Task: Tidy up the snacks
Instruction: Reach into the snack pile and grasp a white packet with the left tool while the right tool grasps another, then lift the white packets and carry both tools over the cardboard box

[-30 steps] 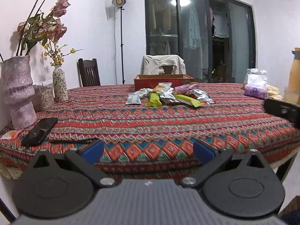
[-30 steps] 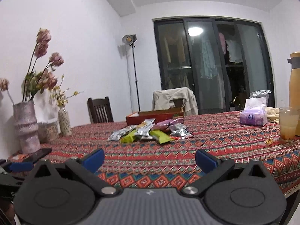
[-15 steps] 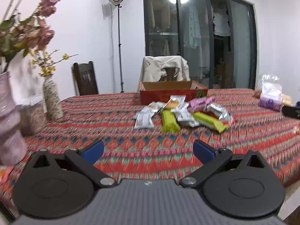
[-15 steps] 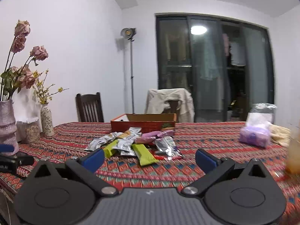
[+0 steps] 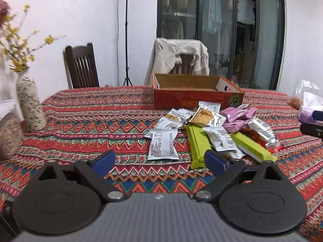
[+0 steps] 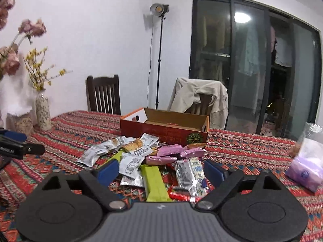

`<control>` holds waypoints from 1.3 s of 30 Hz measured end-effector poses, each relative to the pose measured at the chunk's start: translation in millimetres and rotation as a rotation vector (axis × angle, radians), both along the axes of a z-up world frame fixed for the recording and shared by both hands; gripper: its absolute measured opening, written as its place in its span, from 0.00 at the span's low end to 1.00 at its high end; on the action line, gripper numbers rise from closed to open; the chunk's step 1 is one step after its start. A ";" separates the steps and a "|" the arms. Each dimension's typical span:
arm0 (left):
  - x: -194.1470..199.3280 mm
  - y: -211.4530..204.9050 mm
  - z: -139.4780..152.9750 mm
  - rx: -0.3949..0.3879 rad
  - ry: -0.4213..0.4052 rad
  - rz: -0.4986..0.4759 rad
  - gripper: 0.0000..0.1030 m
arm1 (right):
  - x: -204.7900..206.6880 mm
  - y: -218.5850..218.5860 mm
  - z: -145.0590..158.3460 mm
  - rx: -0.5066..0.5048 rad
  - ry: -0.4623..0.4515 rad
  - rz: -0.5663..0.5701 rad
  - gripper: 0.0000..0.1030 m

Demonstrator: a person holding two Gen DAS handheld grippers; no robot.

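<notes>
A pile of snack packets lies on the patterned tablecloth: silver packets (image 5: 163,145), green bars (image 5: 197,145), pink packets (image 5: 238,115). Behind the pile stands an open red cardboard box (image 5: 193,98), also in the right wrist view (image 6: 165,129). My left gripper (image 5: 159,161) is open and empty, just short of the pile's near edge. My right gripper (image 6: 160,170) is open and empty, low over the pile, with a green bar (image 6: 154,181) and a silver packet (image 6: 130,165) between its fingers' line of sight.
A patterned vase (image 5: 30,102) and a woven jar (image 5: 9,135) stand at the table's left. A purple tissue pack (image 6: 306,169) sits at the right. Two chairs (image 6: 104,94) stand behind the table. The left gripper shows in the right wrist view (image 6: 18,147).
Both grippers have moved forward over the table toward the snack pile, which now looks much larger and closer. Both stayed open.
</notes>
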State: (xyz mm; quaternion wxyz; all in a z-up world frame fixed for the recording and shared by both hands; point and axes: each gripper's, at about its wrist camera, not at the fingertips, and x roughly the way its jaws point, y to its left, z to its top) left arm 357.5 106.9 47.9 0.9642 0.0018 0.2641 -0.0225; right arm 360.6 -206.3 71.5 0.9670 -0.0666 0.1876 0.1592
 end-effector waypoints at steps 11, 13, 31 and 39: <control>124.5 7.0 -55.2 -0.069 0.156 -0.039 0.86 | 129.7 56.8 -56.4 0.208 0.297 0.149 0.63; 136.5 8.8 -70.4 -0.089 0.182 -0.048 0.86 | 144.8 66.9 -68.8 0.220 0.319 0.150 0.61; 130.0 17.1 -76.4 -0.120 0.102 -0.070 0.40 | 157.4 77.1 -102.9 0.224 0.307 0.161 0.41; 77.7 7.5 -8.2 -0.076 0.028 -0.058 0.40 | 127.4 62.7 -61.1 0.219 0.171 0.152 0.41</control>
